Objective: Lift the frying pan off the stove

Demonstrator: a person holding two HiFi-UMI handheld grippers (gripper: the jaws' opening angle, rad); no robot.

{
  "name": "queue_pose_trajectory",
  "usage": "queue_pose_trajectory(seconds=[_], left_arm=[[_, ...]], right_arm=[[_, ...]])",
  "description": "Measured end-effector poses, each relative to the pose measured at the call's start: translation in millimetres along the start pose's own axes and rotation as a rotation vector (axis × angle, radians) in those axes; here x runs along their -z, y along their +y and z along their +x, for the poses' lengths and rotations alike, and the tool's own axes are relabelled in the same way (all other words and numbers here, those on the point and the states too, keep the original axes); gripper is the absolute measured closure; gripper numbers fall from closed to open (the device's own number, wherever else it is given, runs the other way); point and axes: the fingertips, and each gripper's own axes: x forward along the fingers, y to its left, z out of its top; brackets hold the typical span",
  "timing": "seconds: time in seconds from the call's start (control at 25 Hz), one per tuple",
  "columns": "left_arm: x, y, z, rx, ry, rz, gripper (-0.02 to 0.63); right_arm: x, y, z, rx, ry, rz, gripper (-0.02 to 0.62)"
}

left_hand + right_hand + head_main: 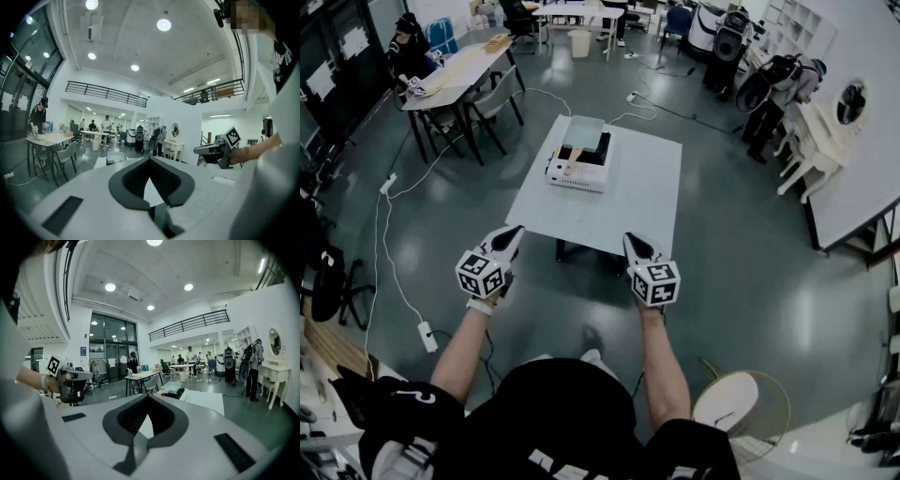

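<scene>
On the white table [628, 202] ahead of me sits a white stove unit [577, 173], with a dark shape on top [586, 150] that may be the frying pan; it is too small to make out. My left gripper [508, 236] and right gripper [635, 244] are held level in the air just short of the table's near edge, well away from the stove. Both have their jaws together with nothing between them. The left gripper view shows its closed tips [150, 160] and the right gripper [213, 150] beside it. In the right gripper view, the closed tips [147, 397] point toward the stove [174, 390].
Cables [384, 234] and a power strip [427, 336] lie on the floor at left. A table with chairs [455, 80] and a seated person [408, 52] stand at the back left. White furniture [806, 141] and a standing person [778, 89] are at right. A round stool [741, 403] is by my right leg.
</scene>
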Motion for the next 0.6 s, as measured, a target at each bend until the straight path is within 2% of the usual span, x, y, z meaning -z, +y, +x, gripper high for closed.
queue_pose_trajectory(seconds=[0.6], left_arm=[[5,-16,23,-0.001,0.012,-0.003,0.609]], right_arm=[[3,-18,3,-0.013,0.001,-0.011,0.6]])
